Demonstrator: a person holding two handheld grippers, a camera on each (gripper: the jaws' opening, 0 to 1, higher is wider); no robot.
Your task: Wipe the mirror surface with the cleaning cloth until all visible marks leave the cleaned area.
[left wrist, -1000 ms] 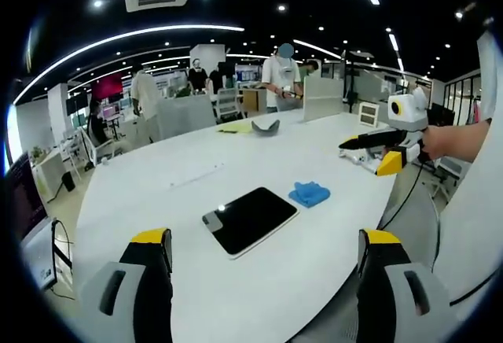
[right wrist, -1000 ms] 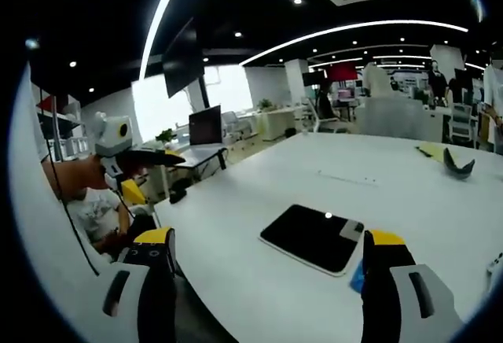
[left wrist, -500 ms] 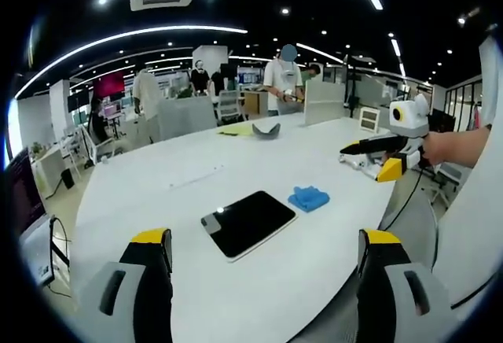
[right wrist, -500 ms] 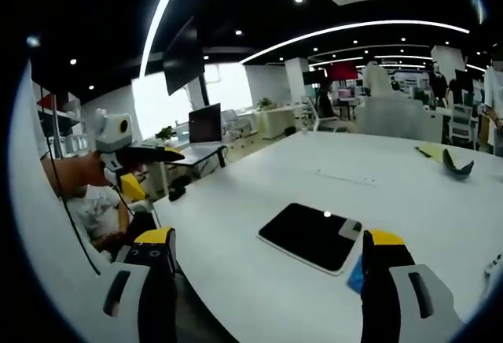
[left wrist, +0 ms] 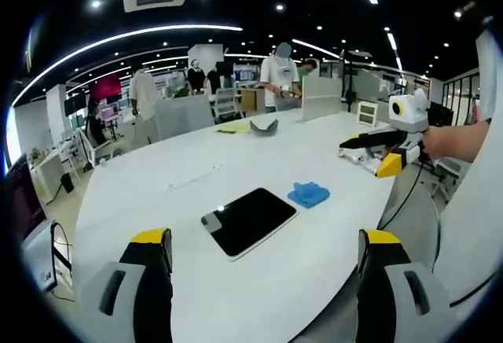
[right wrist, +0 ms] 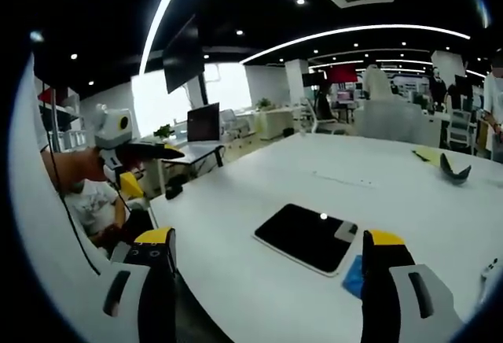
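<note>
Left gripper view: saw the flat dark rectangular mirror (left wrist: 248,221) on the white table (left wrist: 157,193), long axis slanting from near-left to far-right, crumpled blue cleaning cloth (left wrist: 309,194) just beside its far-right end. Left gripper (left wrist: 263,280) spread wide, holding nothing. Right gripper (left wrist: 369,145) over the table's right edge, jaws pressed together.

Right gripper view: mirror (right wrist: 308,237) slid slightly lower-left against a second ago; cloth (right wrist: 353,277) more exposed. Right gripper (right wrist: 267,280) looked spread here, so cannot tell.
</note>
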